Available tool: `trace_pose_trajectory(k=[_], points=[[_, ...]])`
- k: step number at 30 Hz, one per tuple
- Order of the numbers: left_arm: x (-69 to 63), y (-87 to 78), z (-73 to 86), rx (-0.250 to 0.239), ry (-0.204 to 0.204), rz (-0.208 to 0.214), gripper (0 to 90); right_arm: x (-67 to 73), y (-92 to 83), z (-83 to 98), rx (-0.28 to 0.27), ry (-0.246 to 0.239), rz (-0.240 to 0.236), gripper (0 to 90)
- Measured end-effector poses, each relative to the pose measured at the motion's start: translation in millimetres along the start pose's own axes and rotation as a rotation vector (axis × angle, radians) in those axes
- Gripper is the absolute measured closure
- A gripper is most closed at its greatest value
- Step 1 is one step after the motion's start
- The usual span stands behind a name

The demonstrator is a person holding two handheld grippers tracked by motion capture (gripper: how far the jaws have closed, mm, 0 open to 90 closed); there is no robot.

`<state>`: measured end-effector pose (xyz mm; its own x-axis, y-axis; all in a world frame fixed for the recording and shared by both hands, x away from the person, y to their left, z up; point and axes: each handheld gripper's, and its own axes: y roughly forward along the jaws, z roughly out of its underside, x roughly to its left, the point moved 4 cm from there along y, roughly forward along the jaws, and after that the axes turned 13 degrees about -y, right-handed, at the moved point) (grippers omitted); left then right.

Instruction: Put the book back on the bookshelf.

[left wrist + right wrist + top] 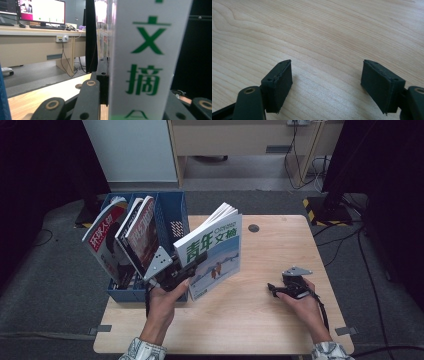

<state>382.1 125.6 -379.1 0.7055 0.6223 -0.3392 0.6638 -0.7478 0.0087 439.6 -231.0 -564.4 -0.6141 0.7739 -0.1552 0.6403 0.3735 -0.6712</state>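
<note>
A magazine (215, 252) with a white cover and green characters is held upright above the table, just right of the blue file rack. My left gripper (196, 261) is shut on its lower spine edge. In the left gripper view the magazine's spine (147, 60) stands between the jaws, and the left finger (103, 77) presses against it. My right gripper (273, 290) rests low over the wooden table at the right, held by a hand. In the right gripper view that gripper (327, 80) is open, with bare wood and nothing else between its pads.
A blue file rack (172, 210) at the table's left edge holds two leaning magazines (107, 240) (142, 227). The wooden table (260, 320) has a round cable hole (253, 228) near its far edge. A desk with a monitor (42, 11) stands beyond.
</note>
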Motion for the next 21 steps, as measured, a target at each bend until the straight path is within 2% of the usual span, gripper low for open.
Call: trace_pose_trajectory(k=[5,21], points=[[-2.1,-6.8,-5.1,0.007,0.018,-0.014,73.8,-1.1,0.0,0.3,0.001,0.002,0.004,24.8],[-5.2,-18.5,-15.7,0.002,0.023,-0.020,73.8,-6.5,-1.5,2.9,0.006,0.016,0.019,24.4]])
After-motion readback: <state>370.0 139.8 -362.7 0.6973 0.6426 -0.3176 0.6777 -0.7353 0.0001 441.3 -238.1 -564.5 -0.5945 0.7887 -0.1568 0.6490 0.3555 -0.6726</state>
